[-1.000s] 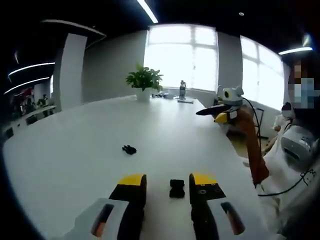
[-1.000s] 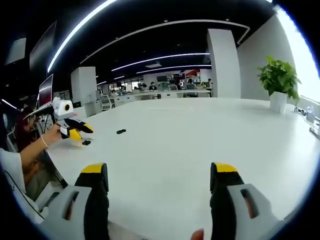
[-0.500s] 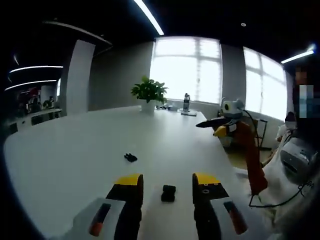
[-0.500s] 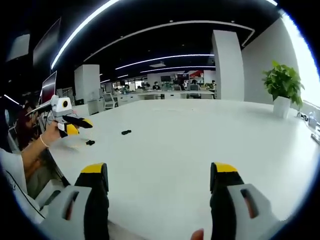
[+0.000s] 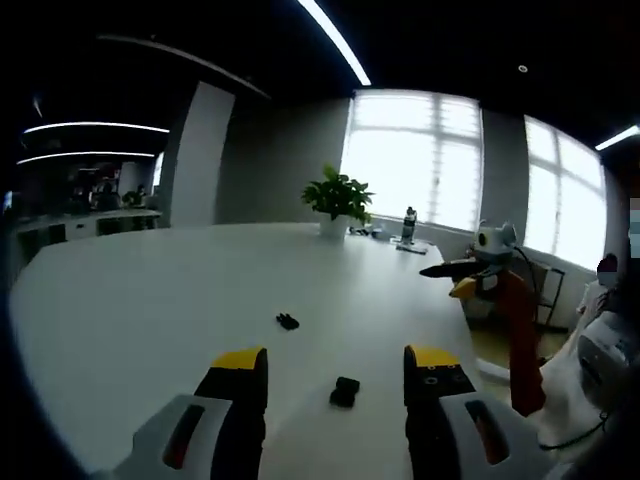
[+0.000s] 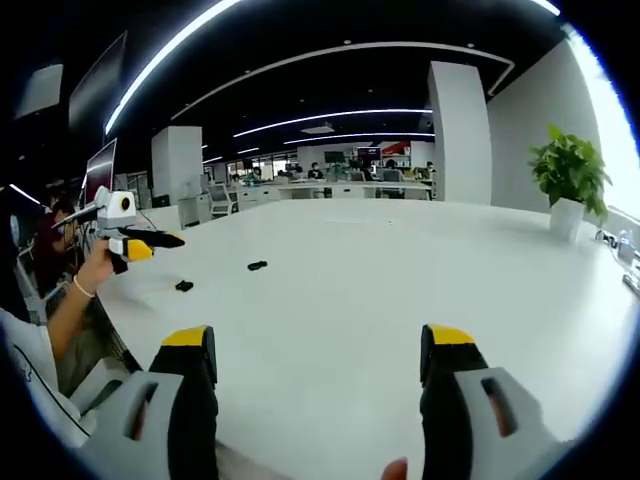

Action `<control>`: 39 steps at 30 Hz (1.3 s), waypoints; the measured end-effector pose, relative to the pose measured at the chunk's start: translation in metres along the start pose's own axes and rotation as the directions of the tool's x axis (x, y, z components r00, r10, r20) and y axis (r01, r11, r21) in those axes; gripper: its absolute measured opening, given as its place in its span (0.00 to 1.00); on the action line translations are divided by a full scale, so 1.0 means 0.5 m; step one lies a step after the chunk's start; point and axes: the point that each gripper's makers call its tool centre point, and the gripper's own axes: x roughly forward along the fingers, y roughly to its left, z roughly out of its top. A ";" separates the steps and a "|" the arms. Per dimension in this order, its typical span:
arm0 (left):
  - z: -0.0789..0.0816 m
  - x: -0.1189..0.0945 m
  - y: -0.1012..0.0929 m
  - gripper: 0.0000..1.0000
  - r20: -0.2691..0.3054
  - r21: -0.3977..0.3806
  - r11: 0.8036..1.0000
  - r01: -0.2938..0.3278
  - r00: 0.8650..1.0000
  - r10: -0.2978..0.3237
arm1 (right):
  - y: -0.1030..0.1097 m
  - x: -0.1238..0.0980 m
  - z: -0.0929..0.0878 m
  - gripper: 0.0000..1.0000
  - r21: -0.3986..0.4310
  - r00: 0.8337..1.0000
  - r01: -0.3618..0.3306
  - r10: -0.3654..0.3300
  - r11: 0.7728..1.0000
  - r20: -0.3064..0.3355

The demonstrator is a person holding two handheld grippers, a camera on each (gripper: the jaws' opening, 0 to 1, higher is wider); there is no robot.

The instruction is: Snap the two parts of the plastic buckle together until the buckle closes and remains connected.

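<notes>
Left gripper view has our left tool (image 5: 335, 365) held just above the white tabletop (image 5: 150, 300), its jaws spread wide with nothing between them but air; one buckle part (image 5: 345, 391) lies on the surface right in the gap ahead of the tips, untouched. The other buckle part (image 5: 288, 321) sits farther out on the tabletop, apart from the first. Off to the side, our right tool (image 5: 470, 278) is up in the air over the table edge, and from the right gripper view it too is gaping and empty (image 6: 320, 350). That view shows the two black pieces (image 6: 184, 286) and (image 6: 257, 266) lying separate near the far left of the tabletop, with the left tool (image 6: 135, 243) raised near them. We judge the task barely started: neither part is grasped, nothing is joined, and both pickups, the lining-up and the snap are all left to do.
</notes>
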 end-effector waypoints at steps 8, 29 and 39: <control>0.002 -0.014 -0.003 0.55 0.067 0.012 0.998 -0.060 0.996 0.059 | -0.002 0.008 0.006 0.85 0.005 1.000 0.009 -0.009 1.000 0.004; 0.058 -0.092 0.083 0.55 0.285 -0.048 0.958 -0.282 0.916 0.284 | 0.041 0.036 0.034 0.84 -0.026 1.000 -0.022 0.022 0.999 0.011; 0.045 -0.082 0.095 0.55 0.284 -0.041 0.956 -0.289 0.914 0.289 | 0.020 0.035 0.040 0.83 0.030 0.998 0.010 -0.012 0.999 0.063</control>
